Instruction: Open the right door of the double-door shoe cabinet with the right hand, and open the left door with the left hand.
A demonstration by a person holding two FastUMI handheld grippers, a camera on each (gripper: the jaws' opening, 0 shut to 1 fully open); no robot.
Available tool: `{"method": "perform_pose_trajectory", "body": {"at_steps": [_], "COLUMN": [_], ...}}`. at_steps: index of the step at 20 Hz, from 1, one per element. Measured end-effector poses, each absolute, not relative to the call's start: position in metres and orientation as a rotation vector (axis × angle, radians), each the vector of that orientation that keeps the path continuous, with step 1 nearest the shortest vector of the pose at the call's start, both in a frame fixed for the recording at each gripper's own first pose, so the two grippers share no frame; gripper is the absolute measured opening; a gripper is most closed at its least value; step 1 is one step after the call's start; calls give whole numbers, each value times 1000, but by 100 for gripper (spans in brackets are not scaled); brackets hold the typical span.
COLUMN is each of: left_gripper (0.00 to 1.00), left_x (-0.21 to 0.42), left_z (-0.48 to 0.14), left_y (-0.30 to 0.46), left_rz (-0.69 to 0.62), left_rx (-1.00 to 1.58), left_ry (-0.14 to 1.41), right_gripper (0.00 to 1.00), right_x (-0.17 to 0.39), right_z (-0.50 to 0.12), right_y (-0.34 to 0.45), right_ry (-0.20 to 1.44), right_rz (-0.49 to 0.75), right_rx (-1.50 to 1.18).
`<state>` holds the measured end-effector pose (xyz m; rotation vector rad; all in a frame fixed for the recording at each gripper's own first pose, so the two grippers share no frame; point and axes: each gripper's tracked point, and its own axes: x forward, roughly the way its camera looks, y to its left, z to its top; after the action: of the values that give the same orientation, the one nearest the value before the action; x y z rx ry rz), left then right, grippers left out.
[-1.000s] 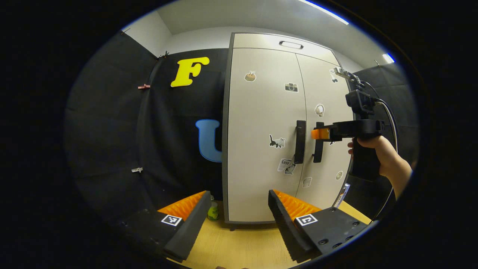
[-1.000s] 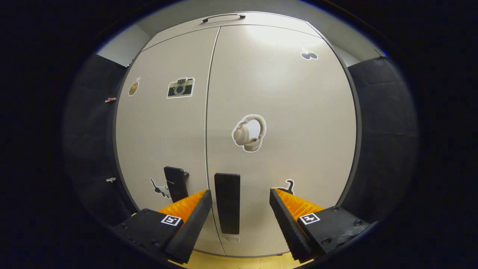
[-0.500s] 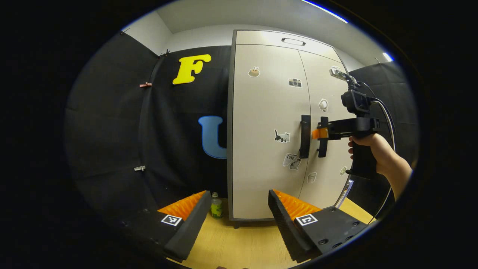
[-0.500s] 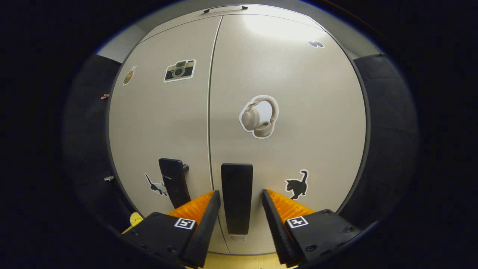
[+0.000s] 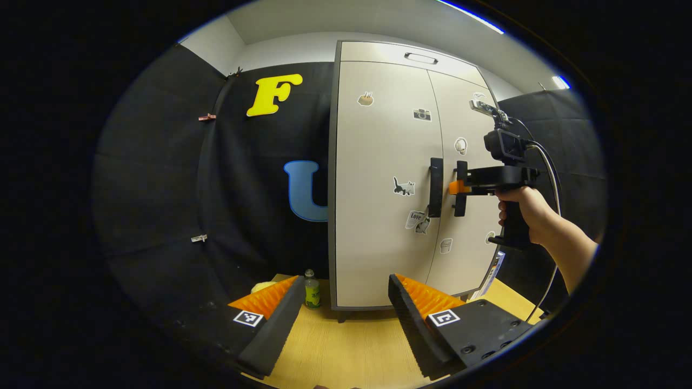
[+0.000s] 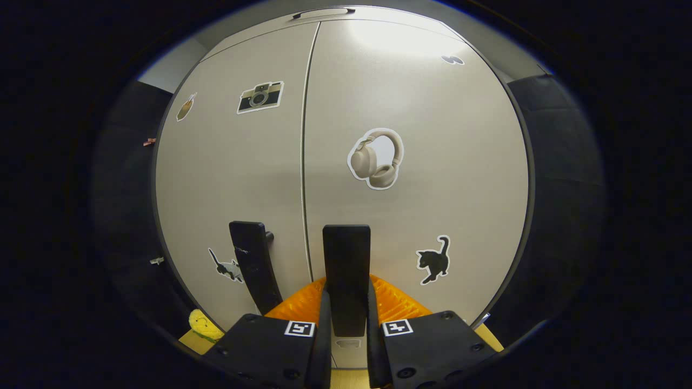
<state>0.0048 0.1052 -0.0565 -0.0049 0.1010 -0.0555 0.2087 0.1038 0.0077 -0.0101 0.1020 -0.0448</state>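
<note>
Black handle (image 6: 346,278) of the right door (image 6: 421,162), low in the frame's centre, sits pinched between the right gripper (image 6: 346,329) fingers, ready for a pull. Left gripper (image 5: 346,319) waits back, jaws spread, facing the left door (image 5: 378,178), both doors shut.

Light: ceiling strip light (image 5: 469,16) shining from overhead.
Glare: washing out the right door (image 6: 416,162) near its top.
Edges: fisheye bending straight lines; both views staying sharp.

Small green-labelled bottle (image 5: 310,290) on the wooden floor (image 5: 351,351), yellow soft object (image 6: 204,325) nearby, clips (image 5: 199,238) on black cloth
</note>
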Motion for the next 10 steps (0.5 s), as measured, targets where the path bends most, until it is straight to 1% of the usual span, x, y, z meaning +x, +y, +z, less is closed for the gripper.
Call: {"method": "perform_pose_trajectory", "body": {"at_steps": [3,4,10], "left_gripper": [95,95,95], "left_x": [0,0,2], "left_z": [-56,-56,-72], "left_y": [100,100,96], "left_rz": [-83,-89,-121], "left_rx": [-20,-20,-58], "left_ry": [93,94,129], "right_gripper": [30,23,23], "right_x": [203,207,193], "right_z": [9,7,9], "right_y": [103,104,102], "right_ry": [113,109,103], "right_rz": [-50,-47,-9], "right_rx": [2,-3,7]}}
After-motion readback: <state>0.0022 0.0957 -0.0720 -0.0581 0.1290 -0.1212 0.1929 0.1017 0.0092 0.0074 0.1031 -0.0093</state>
